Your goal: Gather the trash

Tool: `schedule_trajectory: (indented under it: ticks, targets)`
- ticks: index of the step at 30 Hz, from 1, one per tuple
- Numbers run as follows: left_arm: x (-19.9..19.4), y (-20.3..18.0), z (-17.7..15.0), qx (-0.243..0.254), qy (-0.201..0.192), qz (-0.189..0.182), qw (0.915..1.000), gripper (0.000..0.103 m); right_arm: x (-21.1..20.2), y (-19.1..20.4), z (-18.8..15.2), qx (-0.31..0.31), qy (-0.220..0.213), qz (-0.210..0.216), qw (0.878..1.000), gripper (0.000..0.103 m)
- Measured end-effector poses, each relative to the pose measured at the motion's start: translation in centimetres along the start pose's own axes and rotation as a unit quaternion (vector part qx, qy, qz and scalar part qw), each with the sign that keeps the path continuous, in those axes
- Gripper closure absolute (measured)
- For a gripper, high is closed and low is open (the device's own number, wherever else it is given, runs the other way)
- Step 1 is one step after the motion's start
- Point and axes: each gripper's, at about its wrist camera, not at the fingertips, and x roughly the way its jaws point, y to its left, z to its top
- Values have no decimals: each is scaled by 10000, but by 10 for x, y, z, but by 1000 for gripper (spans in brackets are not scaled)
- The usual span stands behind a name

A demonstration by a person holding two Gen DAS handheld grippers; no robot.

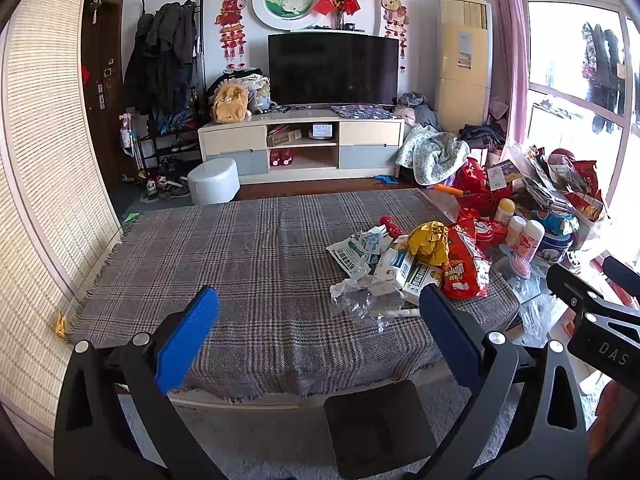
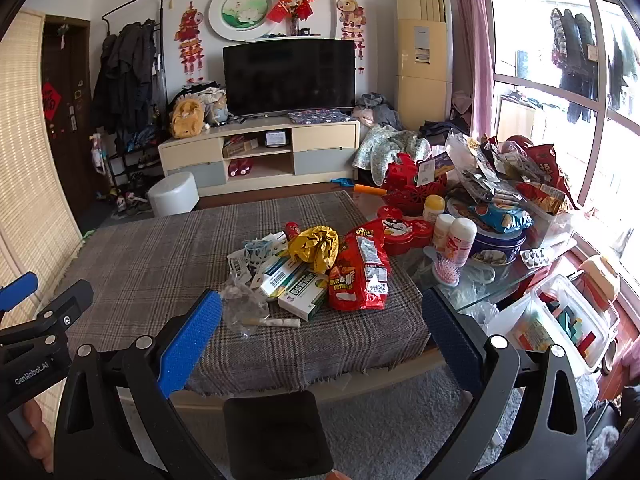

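A heap of trash lies on the plaid tablecloth [image 1: 240, 264]: a red snack bag [image 2: 360, 276], a crumpled yellow wrapper [image 2: 314, 246], green-and-white medicine boxes [image 2: 298, 288], torn white packets [image 1: 352, 254], clear crumpled plastic [image 2: 242, 306] and a rolled paper stick [image 2: 280, 323]. In the left wrist view the red snack bag [image 1: 466, 268] and yellow wrapper [image 1: 430, 242] sit right of centre. My left gripper [image 1: 320, 316] is open above the near table edge, left of the heap. My right gripper [image 2: 322, 316] is open, its fingers either side of the heap's near end, nothing between them.
A glass side table [image 2: 500, 280] at the right is crowded with a blue tin [image 2: 498, 246], white bottles [image 2: 460, 242], a red tin [image 2: 404, 228] and snack bags. A clear storage bin [image 2: 560, 328] stands on the floor. A black bin [image 2: 276, 432] sits below the table edge.
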Motion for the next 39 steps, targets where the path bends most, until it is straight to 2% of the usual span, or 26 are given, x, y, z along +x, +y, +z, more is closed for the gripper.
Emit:
schedule_trajectory:
  ticks: [24, 28, 34, 36, 39]
  targets:
    - [5, 4, 2, -26, -1, 14, 10000, 8, 1, -1, -4, 47, -19, 8, 10000, 3]
    - [8, 9, 3, -87, 46, -129, 9999, 8, 7, -4, -4, 121, -6, 66, 9999, 3]
    - [22, 12, 4, 18, 67, 14, 10000, 8, 13, -15, 2, 78, -345, -152, 9993, 3]
    - [34, 12, 4, -17, 204, -43, 9998, 8, 24, -21, 6, 111, -220, -220, 9995, 3]
    - [53, 12, 10, -22, 425, -93, 9991, 8, 51, -29, 13, 117, 168, -87, 9998, 3]
